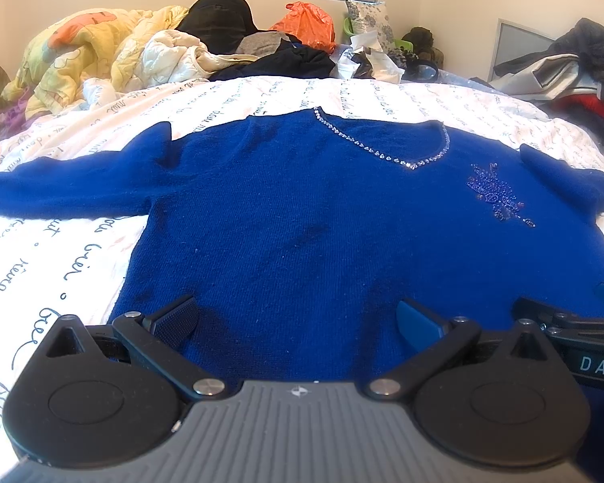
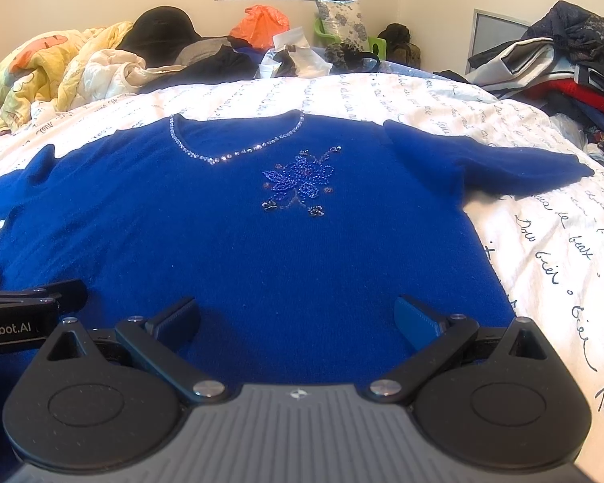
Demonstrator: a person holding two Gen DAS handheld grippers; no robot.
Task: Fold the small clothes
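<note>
Across the middle of the bed lies the blue sweater (image 1: 302, 209), spread front-up with its hem toward the cameras and its rhinestone neckline (image 2: 229, 149) at the far end, which is the flat, squared layout a fold wants to start from. Both sleeves are stretched out sideways, the left sleeve (image 1: 60, 189) reaching toward the edge of the left view and the right sleeve (image 2: 503, 157) lying over the printed sheet, so either can be turned inward over the body without untangling. A beaded flower (image 2: 298, 181) sits on the chest below the neckline, face up; folding the sides in over it would likely shield it. The left tongs (image 1: 298, 318) hover just over the hem with their jaws spread wide and nothing between them, and the right tongs (image 2: 298, 316) match them, also spread and empty, side by side near the lower edge, with each tool showing at the margin of the other's view. This reads as the start of the task, no fold yet made. Around the garment the white bedsheet (image 1: 80, 257) with script lettering is bare, giving room to work, while a yellow quilt (image 1: 80, 52), an orange bag (image 1: 306, 24) and piled clothes (image 2: 563, 64) are pushed well back toward the wall.
</note>
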